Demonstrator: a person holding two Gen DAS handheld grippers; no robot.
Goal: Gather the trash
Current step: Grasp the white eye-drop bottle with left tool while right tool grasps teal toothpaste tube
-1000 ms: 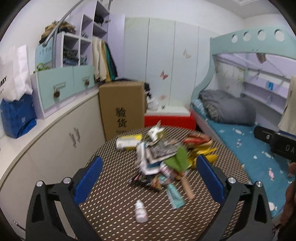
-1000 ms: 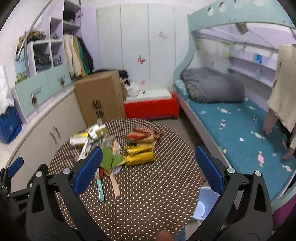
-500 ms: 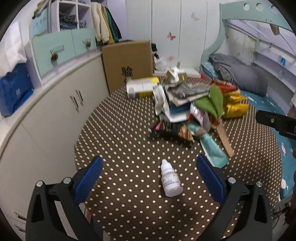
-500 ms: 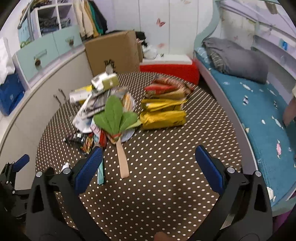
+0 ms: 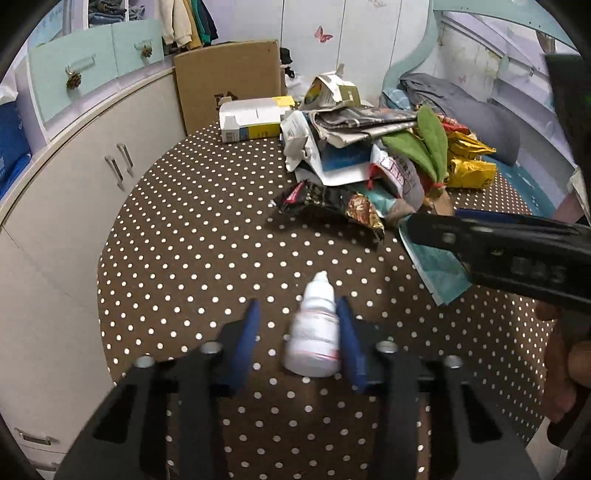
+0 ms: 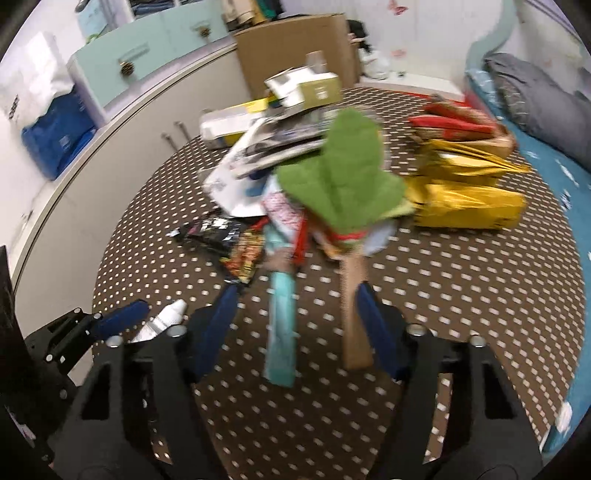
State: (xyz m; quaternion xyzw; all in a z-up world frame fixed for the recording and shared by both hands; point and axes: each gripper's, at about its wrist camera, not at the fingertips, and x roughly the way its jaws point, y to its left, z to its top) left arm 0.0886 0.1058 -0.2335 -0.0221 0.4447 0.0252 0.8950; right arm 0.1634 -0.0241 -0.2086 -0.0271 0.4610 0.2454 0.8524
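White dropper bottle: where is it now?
In the left wrist view the white dropper bottle lies on the polka-dot table, between the closing jaws of the left gripper, nearer its right finger, just short of the black snack wrapper.

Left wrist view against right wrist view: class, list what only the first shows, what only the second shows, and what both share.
Only the left wrist view shows the left claw closing, the white dropper bottle between its pads and against the right-hand one, a gap at the other, plus the butterfly sticker.

Only the right wrist view shows the right claw closing around the teal packet and the fan's brown handle, plus the blue bag.

Both show the dotted table, green leaf fan, gold packets and cardboard box.
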